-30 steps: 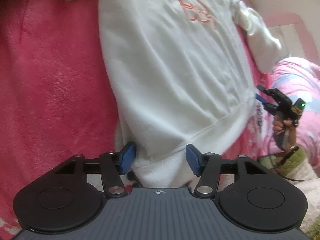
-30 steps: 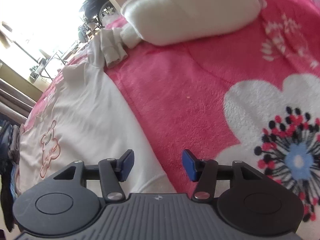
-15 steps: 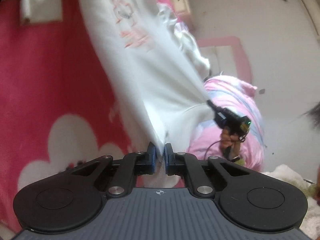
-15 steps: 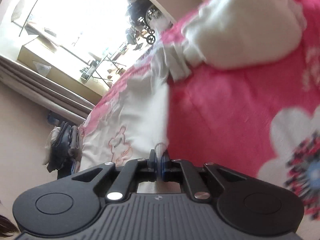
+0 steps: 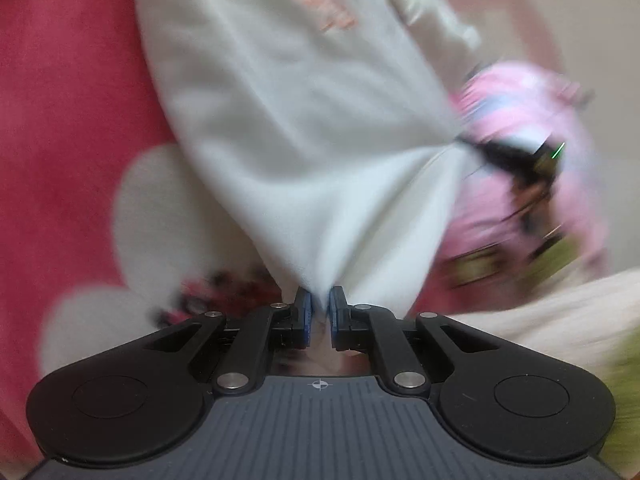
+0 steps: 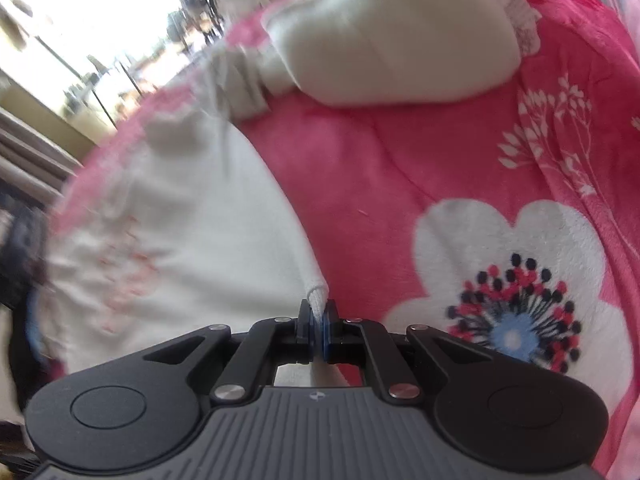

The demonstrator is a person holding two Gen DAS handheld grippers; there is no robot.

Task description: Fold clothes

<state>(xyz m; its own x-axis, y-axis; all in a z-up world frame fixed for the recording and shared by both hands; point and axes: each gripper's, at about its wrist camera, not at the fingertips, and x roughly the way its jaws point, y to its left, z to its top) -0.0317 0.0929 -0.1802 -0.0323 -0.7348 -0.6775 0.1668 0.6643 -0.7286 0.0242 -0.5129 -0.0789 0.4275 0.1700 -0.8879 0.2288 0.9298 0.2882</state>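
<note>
I hold the white sweatshirt above the pink blanket — left gripper and right gripper each clamped on a hem corner. Risk: thin bites slip under tension.

Both grippers' fingers newly clamped on lifted sweatshirt hem.

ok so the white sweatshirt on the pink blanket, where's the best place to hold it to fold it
Take the white sweatshirt by its two bottom hem corners, coming in from below the hem. The ribbed band there is thick and gives a firm edge, and holding both corners lets the body hang flat. That is the hold shown: the left gripper and right gripper are each shut on a corner above the pink blanket.
</note>
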